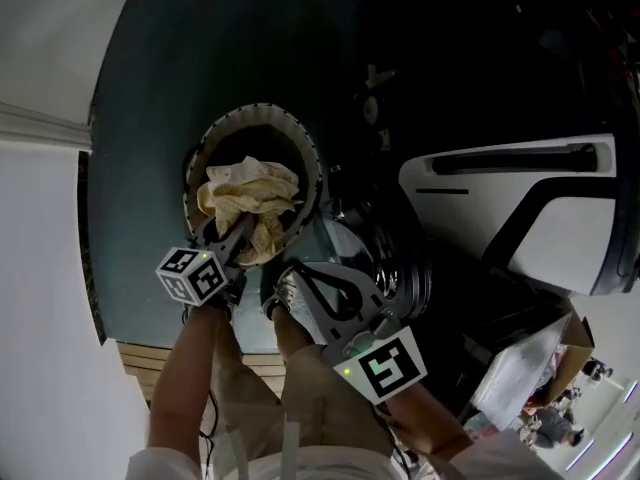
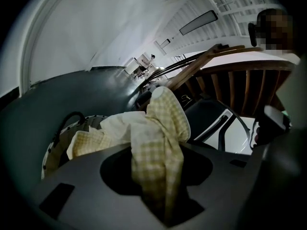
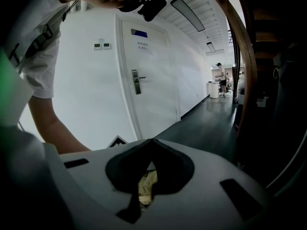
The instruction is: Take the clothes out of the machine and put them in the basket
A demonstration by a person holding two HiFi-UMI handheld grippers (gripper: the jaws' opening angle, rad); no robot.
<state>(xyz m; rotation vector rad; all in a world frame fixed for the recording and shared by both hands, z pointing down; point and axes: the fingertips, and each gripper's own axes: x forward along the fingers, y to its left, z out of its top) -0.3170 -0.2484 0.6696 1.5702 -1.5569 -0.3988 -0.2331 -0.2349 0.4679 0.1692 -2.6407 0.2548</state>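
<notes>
- The left claw is partly closed and pinches a fold of yellow-and-white checked cloth. The soft, crumpled fabric rises in a bunched ridge from between the jaws.
- The rest of that cloth trails into the basket, joining a cream heap that fills it. The held end hangs just above the basket's near rim.
- The right claw has its tips pressed together. A scrap of yellow fabric shows in the gap behind the tips. I cannot tell whether it is gripped or only lies beyond.
- The basket is round, with a pale perforated rim and a dark loop handle. It stands on a smooth dark teal floor.
- The machine is glossy white with dark curved trim. It sits to the right of the basket, well apart from the cloth.
</notes>
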